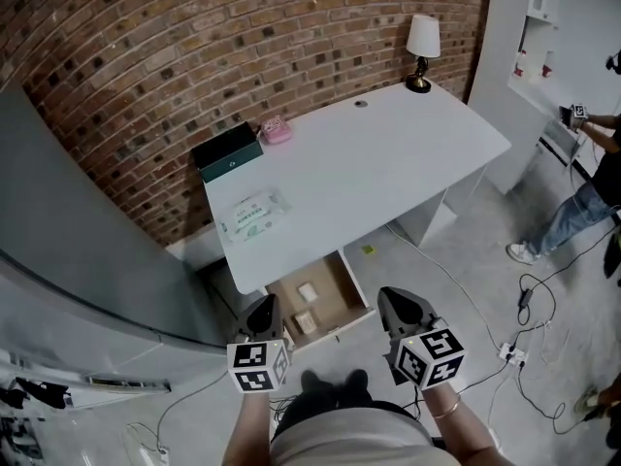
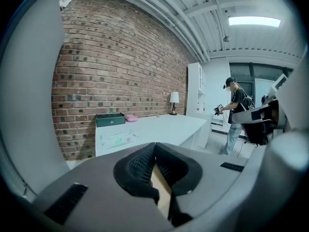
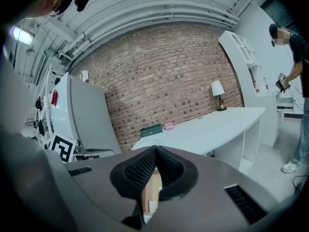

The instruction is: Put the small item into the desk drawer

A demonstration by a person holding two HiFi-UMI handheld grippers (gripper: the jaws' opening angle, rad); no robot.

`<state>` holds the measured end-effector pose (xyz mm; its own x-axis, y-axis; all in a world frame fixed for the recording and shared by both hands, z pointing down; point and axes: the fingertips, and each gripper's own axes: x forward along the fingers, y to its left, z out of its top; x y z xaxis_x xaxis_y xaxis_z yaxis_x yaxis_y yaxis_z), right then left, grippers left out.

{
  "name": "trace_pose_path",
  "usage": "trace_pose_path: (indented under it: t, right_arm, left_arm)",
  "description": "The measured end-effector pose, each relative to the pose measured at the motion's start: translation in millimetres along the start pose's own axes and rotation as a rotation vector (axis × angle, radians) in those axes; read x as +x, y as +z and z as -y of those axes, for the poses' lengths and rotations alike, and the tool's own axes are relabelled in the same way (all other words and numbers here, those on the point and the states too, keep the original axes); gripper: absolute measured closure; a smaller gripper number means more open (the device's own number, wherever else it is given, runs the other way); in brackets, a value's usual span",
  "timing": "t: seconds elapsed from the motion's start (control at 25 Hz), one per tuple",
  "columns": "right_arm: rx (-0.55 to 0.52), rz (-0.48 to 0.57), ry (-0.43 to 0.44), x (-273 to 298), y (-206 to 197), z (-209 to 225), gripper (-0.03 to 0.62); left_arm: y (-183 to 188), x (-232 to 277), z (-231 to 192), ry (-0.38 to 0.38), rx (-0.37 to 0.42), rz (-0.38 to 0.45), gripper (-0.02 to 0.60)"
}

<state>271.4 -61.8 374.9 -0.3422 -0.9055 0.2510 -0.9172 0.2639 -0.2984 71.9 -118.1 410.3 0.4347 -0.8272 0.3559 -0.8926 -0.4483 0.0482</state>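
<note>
Our left gripper and right gripper sit shut and empty at the bottom of the head view, just short of the pulled-out drawer under the white desk. Only that view shows its inside, where a pale square item and a tan item lie. Both gripper views give just a tan sliver below our closed tips, and bare floor opens right of the drawer.
</note>
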Motion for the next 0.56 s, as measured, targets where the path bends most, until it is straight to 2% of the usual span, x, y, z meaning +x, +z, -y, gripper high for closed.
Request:
trace_pose_path:
  t: [0.28, 0.56]
  right_arm:
    - [-0.01, 0.002, 0.011, -0.3, -0.4, 5.1, 0.588]
    - [0.001, -0.019, 0.038, 19.9, -11.8, 2.8, 0.588]
  left_arm:
    - [3.5, -3.9, 3.7, 0.026, -0.003, 0.012, 0.561]
    - [10.2, 0.7, -11.3, 0.057, 0.004, 0.032, 0.561]
